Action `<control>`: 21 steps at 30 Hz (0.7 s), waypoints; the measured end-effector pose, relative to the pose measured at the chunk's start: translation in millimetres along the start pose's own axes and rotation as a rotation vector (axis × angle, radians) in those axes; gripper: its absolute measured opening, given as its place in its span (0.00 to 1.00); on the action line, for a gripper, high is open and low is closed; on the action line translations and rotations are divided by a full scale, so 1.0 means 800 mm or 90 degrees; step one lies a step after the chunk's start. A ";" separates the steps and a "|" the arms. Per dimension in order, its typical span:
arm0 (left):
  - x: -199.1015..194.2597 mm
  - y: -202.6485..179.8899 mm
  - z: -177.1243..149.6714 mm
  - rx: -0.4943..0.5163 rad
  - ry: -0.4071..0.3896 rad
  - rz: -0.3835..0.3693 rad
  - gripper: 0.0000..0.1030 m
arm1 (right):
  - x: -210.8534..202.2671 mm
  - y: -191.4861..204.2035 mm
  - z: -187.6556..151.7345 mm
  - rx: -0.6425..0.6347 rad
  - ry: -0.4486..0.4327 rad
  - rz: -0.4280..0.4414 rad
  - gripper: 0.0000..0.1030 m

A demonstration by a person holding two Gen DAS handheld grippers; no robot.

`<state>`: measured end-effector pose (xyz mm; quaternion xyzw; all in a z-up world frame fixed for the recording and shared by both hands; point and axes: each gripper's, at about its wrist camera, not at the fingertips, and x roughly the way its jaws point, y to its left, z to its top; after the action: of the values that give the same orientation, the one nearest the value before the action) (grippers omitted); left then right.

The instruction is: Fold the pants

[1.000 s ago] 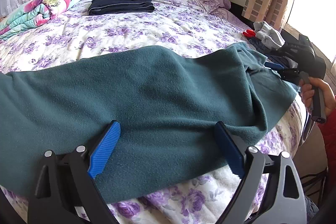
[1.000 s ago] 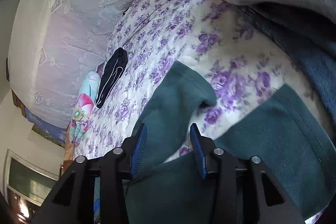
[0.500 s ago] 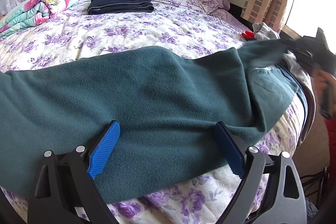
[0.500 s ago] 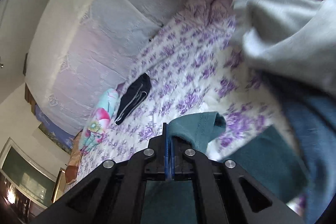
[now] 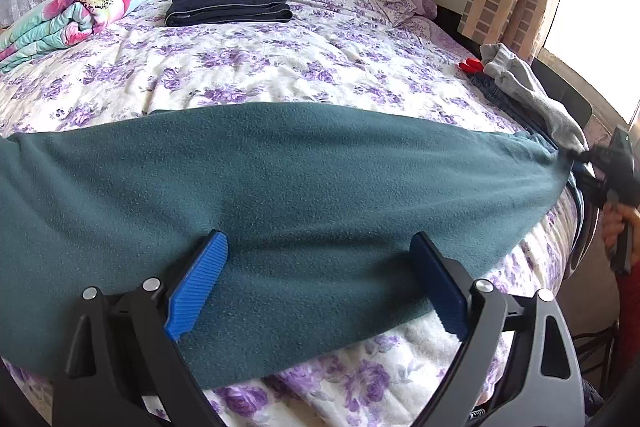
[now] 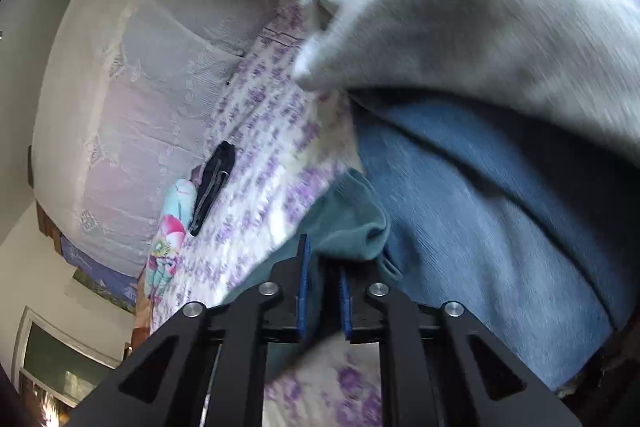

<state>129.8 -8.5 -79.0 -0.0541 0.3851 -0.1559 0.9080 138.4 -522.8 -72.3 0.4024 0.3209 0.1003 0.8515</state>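
Right gripper (image 6: 323,291), lower centre of its view: blue pads narrowed onto a bunched end of the teal fleece pants (image 5: 280,195), jaws having just eased slightly apart, cloth between them. Likely pulling the garment taut. Left gripper (image 5: 316,285), lower centre, jaws spread wide over the pants, gripping nothing. Pants lie across the purple-flowered bedspread (image 5: 280,67). Grey sweatshirt (image 6: 480,7) and blue denim garment (image 6: 500,207) crowd the right edge; folded black pants (image 5: 228,6) upper left.

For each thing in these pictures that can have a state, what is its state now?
teal pants: spread flat across the bed, one end pulled taut
right gripper: shut on the teal pants
left gripper: open, over the pants
black pants: folded
floral quilt: rolled up
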 end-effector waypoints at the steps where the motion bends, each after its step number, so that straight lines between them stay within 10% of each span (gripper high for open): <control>1: 0.000 0.000 0.000 0.001 0.000 0.001 0.88 | 0.002 0.011 0.007 -0.014 -0.004 -0.001 0.14; 8: 0.000 0.000 -0.001 0.003 0.001 0.004 0.88 | -0.017 0.073 0.025 -0.097 -0.055 0.070 0.09; 13: 0.000 0.000 0.000 0.003 0.001 0.002 0.88 | -0.009 -0.037 0.016 -0.011 -0.002 -0.090 0.02; 15: 0.000 0.000 0.000 0.003 0.000 0.002 0.88 | -0.040 -0.058 0.016 0.051 -0.044 -0.033 0.09; 20: 0.000 -0.002 -0.001 0.002 -0.002 -0.001 0.89 | -0.053 0.020 0.017 -0.103 -0.090 -0.083 0.19; 21: 0.000 -0.002 -0.001 0.002 -0.002 -0.001 0.89 | -0.036 0.042 0.013 -0.134 -0.068 -0.062 0.36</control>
<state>128.7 -10.1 -79.0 -0.0528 0.3836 -0.1570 0.9085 125.8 -519.3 -28.8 0.2996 0.2821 0.0706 0.9087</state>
